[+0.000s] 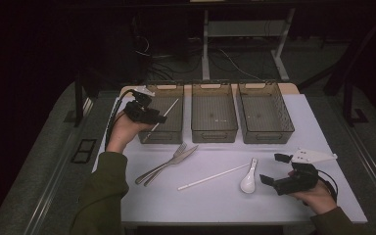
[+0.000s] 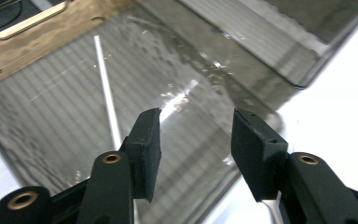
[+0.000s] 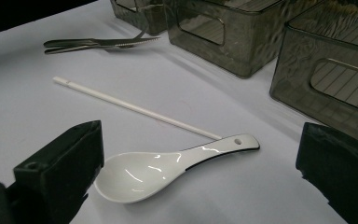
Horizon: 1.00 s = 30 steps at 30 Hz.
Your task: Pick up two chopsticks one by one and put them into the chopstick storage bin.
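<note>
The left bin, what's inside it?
One white chopstick lies slanted inside the left bin. The left gripper hovers open above it, covering the chopstick's near end and part of the floor.

Dim high view with black surroundings, bright white table (image 1: 225, 196), glare streaks on the bin floor (image 2: 182, 98).

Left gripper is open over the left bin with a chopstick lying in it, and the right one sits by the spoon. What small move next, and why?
Probably ease the right gripper forward and down around the white ceramic spoon. Its jaws stand open with nothing between them, and the spoon lies free on the white table just ahead. The left gripper is open above the smoky plastic left bin, where a thin white chopstick lies, so that drop looks done.
</note>
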{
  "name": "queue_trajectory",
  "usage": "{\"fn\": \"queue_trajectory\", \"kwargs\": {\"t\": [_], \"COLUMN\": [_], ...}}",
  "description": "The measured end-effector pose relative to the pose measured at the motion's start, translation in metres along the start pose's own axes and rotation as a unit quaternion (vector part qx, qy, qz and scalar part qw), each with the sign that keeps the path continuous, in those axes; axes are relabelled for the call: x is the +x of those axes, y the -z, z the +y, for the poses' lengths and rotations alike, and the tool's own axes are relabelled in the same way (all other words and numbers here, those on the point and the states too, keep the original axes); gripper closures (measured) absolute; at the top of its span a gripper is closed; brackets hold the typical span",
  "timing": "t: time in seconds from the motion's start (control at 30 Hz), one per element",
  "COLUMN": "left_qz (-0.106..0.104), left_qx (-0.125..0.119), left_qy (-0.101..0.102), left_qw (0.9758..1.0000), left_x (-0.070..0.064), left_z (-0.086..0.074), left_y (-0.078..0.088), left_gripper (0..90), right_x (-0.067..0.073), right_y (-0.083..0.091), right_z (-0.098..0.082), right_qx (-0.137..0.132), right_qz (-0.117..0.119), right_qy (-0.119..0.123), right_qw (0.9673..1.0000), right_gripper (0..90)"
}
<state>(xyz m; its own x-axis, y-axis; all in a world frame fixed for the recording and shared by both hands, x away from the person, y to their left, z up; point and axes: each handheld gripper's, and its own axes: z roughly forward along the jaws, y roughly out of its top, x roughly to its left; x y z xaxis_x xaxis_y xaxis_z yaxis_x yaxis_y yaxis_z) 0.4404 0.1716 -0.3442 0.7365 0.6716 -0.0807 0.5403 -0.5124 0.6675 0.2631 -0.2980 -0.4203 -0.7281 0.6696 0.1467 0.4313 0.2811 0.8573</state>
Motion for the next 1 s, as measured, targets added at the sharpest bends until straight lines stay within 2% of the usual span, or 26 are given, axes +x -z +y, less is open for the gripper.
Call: {"fn": "queue_trajectory", "kwargs": {"t": [0.03,0.17,0.23,0.3,0.37,0.4,0.43,0.47,0.5,0.57,0.63,0.83,1.0], "left_qz": [-0.006,-0.024,-0.025,-0.028,-0.031,-0.039,-0.039,-0.045,-0.046,-0.049,-0.055,-0.062,-0.063], "left_qx": [-0.003,-0.013,-0.012,-0.02,-0.024,-0.033,-0.033,-0.043,-0.046,-0.051,-0.055,-0.068,-0.067], "left_qy": [-0.006,-0.022,-0.03,-0.045,-0.048,-0.055,-0.055,-0.061,-0.065,-0.065,-0.077,-0.083,-0.09], "left_qw": [1.0,0.9994,0.9992,0.9984,0.9981,0.9972,0.9972,0.9962,0.9958,0.9954,0.994,0.9923,0.9917], "left_x": [-0.008,-0.021,-0.026,-0.038,-0.041,-0.049,-0.049,-0.058,-0.06,-0.064,-0.07,-0.087,-0.096], "left_z": [0.001,0.002,0.002,0.002,0.002,0.002,0.002,0.001,0.001,0.0,-0.001,-0.007,-0.013], "left_y": [0.003,0.008,0.009,0.012,0.012,0.014,0.014,0.016,0.017,0.018,0.019,0.018,0.013], "left_gripper": [49.1,46.1,44.3,42.2,41.3,40.4,39.8,39.2,38.7,37.6,36.0,33.6,33.5], "right_x": [0.001,0.002,0.001,-0.001,-0.002,-0.001,-0.001,-0.001,-0.001,-0.001,-0.001,-0.002,-0.001], "right_y": [0.0,-0.001,0.001,0.002,0.002,0.002,0.002,0.001,0.002,0.002,0.002,0.002,0.003], "right_z": [-0.001,-0.005,-0.008,-0.009,-0.008,-0.007,-0.007,-0.006,-0.006,-0.006,-0.006,-0.006,-0.006], "right_qx": [-0.002,-0.001,0.003,0.003,0.001,0.002,0.001,-0.001,-0.001,0.0,0.0,0.001,0.005], "right_qz": [0.001,0.003,0.005,0.007,0.005,0.004,0.003,0.002,0.003,0.002,0.002,0.002,0.003], "right_qy": [-0.002,0.007,0.004,-0.001,-0.003,-0.001,0.0,0.001,0.0,0.0,-0.002,-0.004,-0.006], "right_qw": [1.0,1.0,1.0,1.0,1.0,1.0,1.0,1.0,1.0,1.0,1.0,1.0,1.0], "right_gripper": [0.6,0.6,0.6,0.6,0.6,0.6,0.6,0.6,0.6,0.6,0.6,0.6,0.7]}}
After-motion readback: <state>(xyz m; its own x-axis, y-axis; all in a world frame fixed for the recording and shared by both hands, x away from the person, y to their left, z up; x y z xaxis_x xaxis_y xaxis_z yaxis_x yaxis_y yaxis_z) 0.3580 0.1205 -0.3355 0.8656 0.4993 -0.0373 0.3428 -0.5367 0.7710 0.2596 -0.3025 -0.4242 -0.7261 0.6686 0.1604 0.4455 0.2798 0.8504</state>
